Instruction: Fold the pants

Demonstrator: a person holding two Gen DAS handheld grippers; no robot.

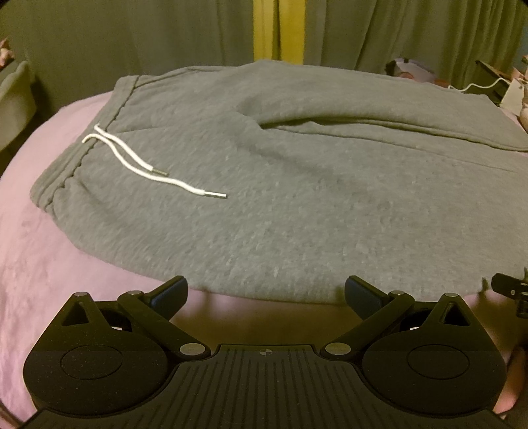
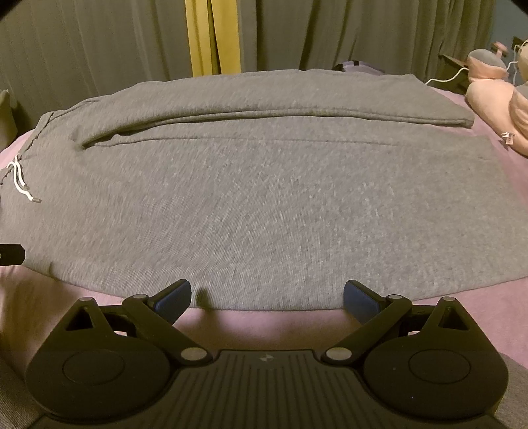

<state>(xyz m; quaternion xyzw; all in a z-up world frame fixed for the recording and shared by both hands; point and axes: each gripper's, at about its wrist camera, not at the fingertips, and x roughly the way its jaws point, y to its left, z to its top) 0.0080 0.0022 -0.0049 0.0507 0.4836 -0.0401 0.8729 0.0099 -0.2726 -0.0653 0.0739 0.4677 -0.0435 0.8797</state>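
Grey sweatpants (image 1: 280,184) lie flat on a pink bedsheet (image 1: 39,264), waistband to the left with a white drawstring (image 1: 132,161), legs running to the right. In the right wrist view the pants (image 2: 264,204) show both legs side by side with the far leg's hem (image 2: 462,118) at the right. My left gripper (image 1: 265,292) is open and empty, just short of the near edge below the waist. My right gripper (image 2: 267,295) is open and empty at the near edge further along the leg. The right gripper's tip shows in the left wrist view (image 1: 511,290).
Grey-green curtains (image 1: 132,33) with a yellow strip (image 1: 279,29) hang behind the bed. Pink plush toys (image 2: 495,85) and a white cable (image 2: 445,76) lie at the far right. A grey bin (image 1: 13,99) stands at the far left.
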